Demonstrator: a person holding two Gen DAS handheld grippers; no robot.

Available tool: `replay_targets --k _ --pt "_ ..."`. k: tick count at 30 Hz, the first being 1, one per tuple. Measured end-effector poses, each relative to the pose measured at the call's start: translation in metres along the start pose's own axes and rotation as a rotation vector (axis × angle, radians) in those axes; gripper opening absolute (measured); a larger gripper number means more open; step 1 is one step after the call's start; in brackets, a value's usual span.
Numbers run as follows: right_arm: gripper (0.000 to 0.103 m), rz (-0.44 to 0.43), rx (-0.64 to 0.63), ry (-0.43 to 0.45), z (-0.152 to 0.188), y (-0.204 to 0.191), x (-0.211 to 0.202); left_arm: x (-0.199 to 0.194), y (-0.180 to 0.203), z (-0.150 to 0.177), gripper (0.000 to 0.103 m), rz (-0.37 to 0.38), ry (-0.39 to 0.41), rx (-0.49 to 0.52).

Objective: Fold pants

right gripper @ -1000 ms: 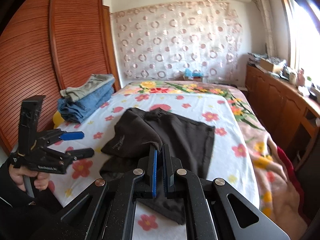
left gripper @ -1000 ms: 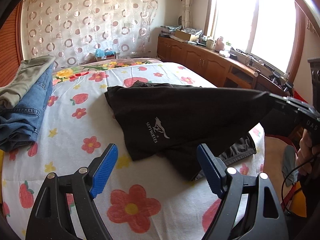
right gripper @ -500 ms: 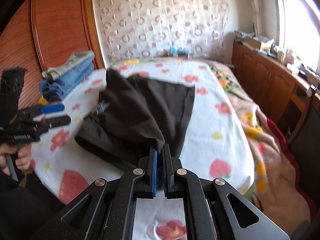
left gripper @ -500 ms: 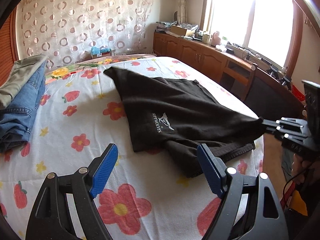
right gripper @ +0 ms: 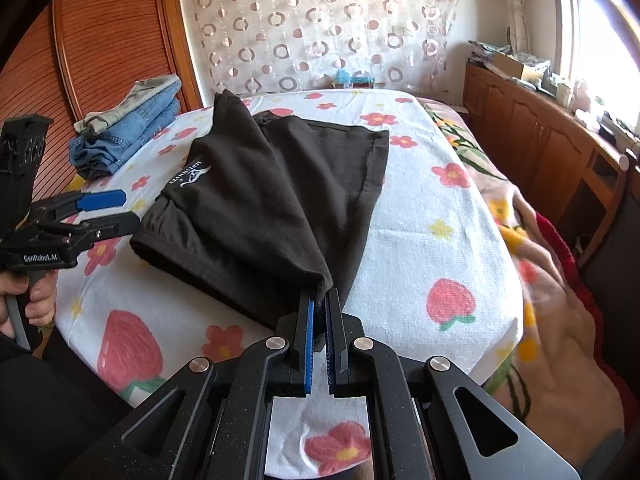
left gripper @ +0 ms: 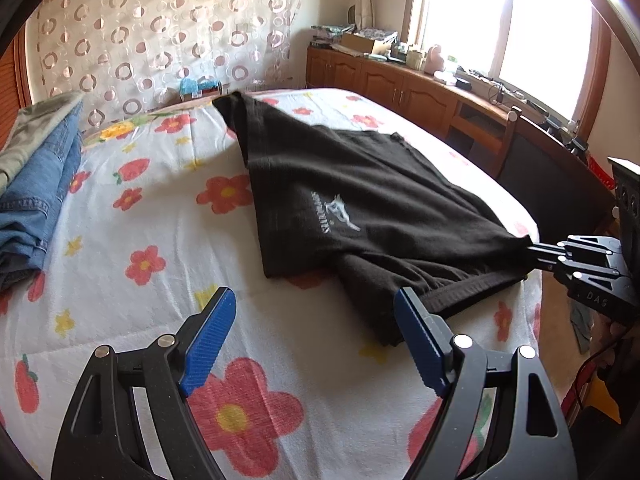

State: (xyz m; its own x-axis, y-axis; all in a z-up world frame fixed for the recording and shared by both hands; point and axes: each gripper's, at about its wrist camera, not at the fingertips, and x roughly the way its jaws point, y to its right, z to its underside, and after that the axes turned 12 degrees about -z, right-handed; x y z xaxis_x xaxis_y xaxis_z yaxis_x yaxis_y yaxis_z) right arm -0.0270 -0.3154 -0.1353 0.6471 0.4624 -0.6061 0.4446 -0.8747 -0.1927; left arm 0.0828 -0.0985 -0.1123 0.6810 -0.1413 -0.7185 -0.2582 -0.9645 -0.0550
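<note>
- My right gripper is clamped tight on a bunched corner of the black pants, right at the near edge of the bed. Cloth is pinched between the blue pads.
- From that pinch the fabric runs away from me in a stretched ridge toward the far side of the bed, where one corner sticks up near the spotted curtain.
- The rest of the pants lies on the flowery white sheet, with a small white logo facing up on the left part.
- My left gripper is spread wide with nothing in it, hovering over bare sheet. The pants' near hem sits just ahead of it, more toward the right finger; I can't tell if that finger touches the cloth.
- In the right wrist view the left gripper sits just beside the pants' left edge.
- A stack of folded jeans sits at the far left of the bed, well apart from the black pants, by the wooden wardrobe.
</note>
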Motion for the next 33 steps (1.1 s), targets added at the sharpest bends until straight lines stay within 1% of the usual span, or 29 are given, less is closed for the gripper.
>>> replay_targets --k 6,9,10,11,14,16,21,25,29,33 --pt "0.004 -0.008 0.005 -0.005 0.002 0.004 0.002 0.01 -0.001 0.006 0.082 0.006 -0.037 -0.008" --pt "0.004 -0.014 0.016 -0.004 0.002 0.005 0.001 0.011 -0.001 0.008 0.082 0.013 -0.041 -0.016" --pt "0.005 -0.012 0.013 -0.005 0.001 0.004 0.002 0.01 -0.002 0.008 0.082 0.013 -0.04 -0.017" --pt "0.009 -0.012 0.01 -0.005 0.0 0.003 0.002 0.009 -0.002 0.008 0.082 0.011 -0.037 -0.018" --pt "0.016 -0.002 0.007 0.005 -0.002 0.002 -0.002 0.004 -0.005 0.006 0.082 0.002 -0.019 -0.024" --pt "0.028 0.001 0.009 0.021 -0.004 0.002 -0.007 -0.002 -0.008 0.004 0.082 -0.006 0.0 -0.031" --pt "0.03 -0.005 -0.004 0.062 -0.013 0.002 -0.015 -0.021 -0.02 -0.003 0.082 -0.034 0.059 -0.054" --pt "0.03 -0.024 -0.031 0.081 -0.025 -0.005 -0.008 -0.037 -0.034 -0.006 0.082 -0.065 0.102 -0.078" --pt "0.03 -0.068 -0.08 0.088 -0.041 -0.02 0.011 -0.045 -0.049 -0.01 0.082 -0.093 0.128 -0.104" --pt "0.03 -0.141 -0.122 0.08 -0.057 -0.039 0.038 -0.053 -0.065 -0.012 0.082 -0.119 0.15 -0.131"
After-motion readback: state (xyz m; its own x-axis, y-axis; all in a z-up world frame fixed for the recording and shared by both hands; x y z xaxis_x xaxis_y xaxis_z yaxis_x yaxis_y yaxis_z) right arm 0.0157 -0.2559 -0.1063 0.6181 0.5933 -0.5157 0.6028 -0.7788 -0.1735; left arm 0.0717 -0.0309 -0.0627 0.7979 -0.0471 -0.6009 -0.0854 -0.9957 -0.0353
